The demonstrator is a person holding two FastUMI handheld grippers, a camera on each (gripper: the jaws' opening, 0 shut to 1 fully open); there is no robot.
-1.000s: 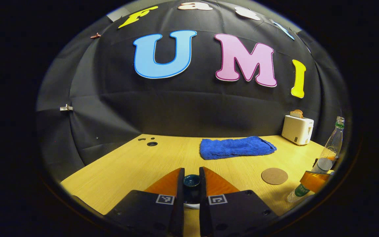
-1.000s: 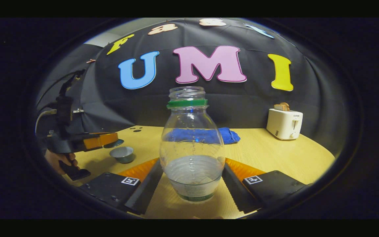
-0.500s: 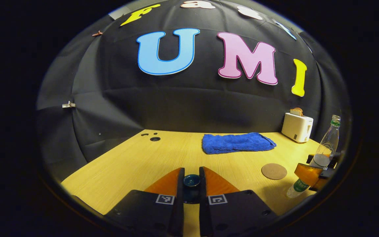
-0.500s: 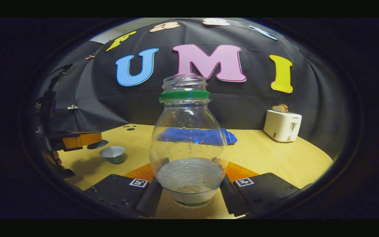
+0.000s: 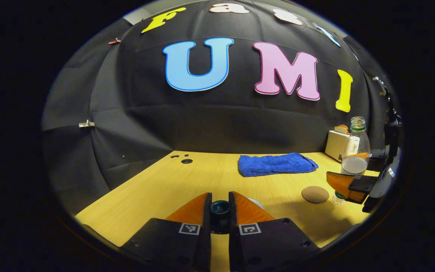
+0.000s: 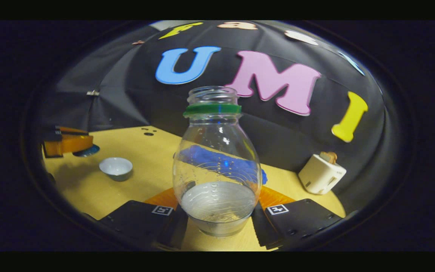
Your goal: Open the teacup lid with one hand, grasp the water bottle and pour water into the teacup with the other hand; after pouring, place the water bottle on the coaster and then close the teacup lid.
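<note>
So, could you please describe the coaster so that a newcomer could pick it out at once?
Start at the blue towel on the wooden table. Nearer the camera and to its right lies the coaster, beside the water bottle. It is a flat brown disc, bare on top.

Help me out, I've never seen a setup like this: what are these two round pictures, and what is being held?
A person holds a two-finger gripper in each hand; a camera rides on each. In the left gripper view, the left gripper pinches the dark teacup lid. In the right gripper view, the right gripper clamps a capless water bottle, part full. On the wooden table stand the open teacup, a blue towel, a round coaster and a white toaster.
</note>
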